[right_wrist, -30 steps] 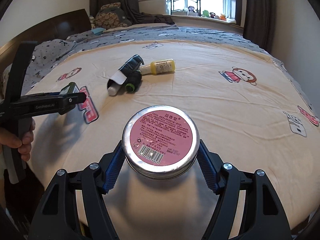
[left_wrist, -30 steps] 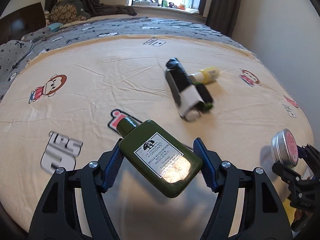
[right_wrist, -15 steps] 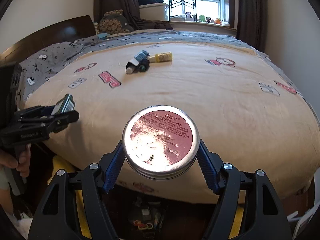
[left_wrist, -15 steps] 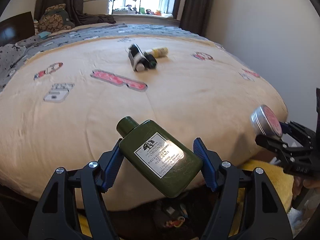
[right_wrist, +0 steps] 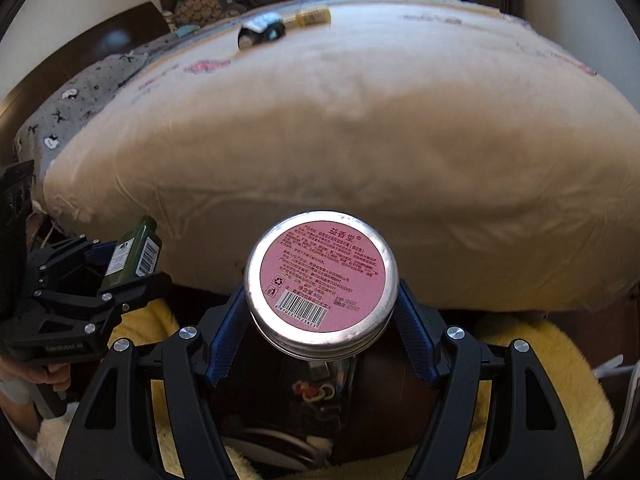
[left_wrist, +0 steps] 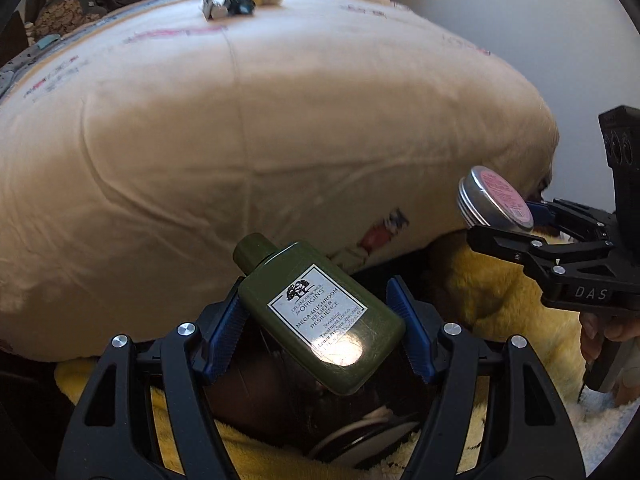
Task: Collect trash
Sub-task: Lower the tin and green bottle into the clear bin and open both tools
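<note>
So my left gripper [left_wrist: 320, 320] has its jaws clamped on a green lotion bottle [left_wrist: 318, 320], which sits crosswise between the blue pads [left_wrist: 224, 334], cap pointing up and to the left. My right gripper [right_wrist: 322, 312] has its jaws squeezed around a round tin [right_wrist: 322, 284] with a pink label, barcode side facing the camera. From the left view that tin [left_wrist: 496, 200] shows off to the right of my jaws, a bit higher up.

Under both sets of jaws there's a dark bin [right_wrist: 384, 408] with some stuff inside, sitting among yellow fluffy fabric [right_wrist: 540, 368]. Straight ahead is the edge of the bed [right_wrist: 360, 152] with its cream blanket. Way out on top of it lie a yellow bottle [right_wrist: 312, 17] and a black-and-white tube [right_wrist: 260, 31], just beside each other.
</note>
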Available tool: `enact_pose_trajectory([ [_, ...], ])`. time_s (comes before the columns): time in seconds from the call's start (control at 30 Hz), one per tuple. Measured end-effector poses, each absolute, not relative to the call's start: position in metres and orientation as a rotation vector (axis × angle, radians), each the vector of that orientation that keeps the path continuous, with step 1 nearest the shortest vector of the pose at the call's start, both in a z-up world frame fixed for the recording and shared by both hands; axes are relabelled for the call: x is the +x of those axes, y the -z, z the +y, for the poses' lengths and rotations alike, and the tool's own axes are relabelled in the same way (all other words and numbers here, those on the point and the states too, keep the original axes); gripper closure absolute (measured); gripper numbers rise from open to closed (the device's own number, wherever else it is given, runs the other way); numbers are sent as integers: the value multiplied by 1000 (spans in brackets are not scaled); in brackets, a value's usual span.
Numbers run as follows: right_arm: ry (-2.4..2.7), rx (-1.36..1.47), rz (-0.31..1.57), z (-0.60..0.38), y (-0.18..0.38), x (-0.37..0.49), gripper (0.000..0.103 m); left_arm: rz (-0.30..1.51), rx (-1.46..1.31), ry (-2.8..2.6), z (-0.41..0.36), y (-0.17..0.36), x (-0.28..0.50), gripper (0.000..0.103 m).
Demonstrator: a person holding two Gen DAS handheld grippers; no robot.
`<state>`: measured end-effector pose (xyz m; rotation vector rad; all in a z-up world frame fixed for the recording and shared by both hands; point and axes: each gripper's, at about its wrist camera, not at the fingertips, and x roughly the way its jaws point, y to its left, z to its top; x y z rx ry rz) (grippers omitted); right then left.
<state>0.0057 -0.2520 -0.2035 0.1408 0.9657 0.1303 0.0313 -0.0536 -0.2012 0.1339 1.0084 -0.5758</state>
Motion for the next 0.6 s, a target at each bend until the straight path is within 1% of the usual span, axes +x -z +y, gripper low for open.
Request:
enact_pose_trajectory([
  [0.3,-137,165,1114,-239,248,12,32,1182,170,601,-63,260,33,37],
  [0.5,-135,191,1165,-238,266,13,32,1265,190,638,-73,286,30,37],
  [0.6,-138,214,1178,-240,271,14,32,1283,205,646,-77,291,28,37],
])
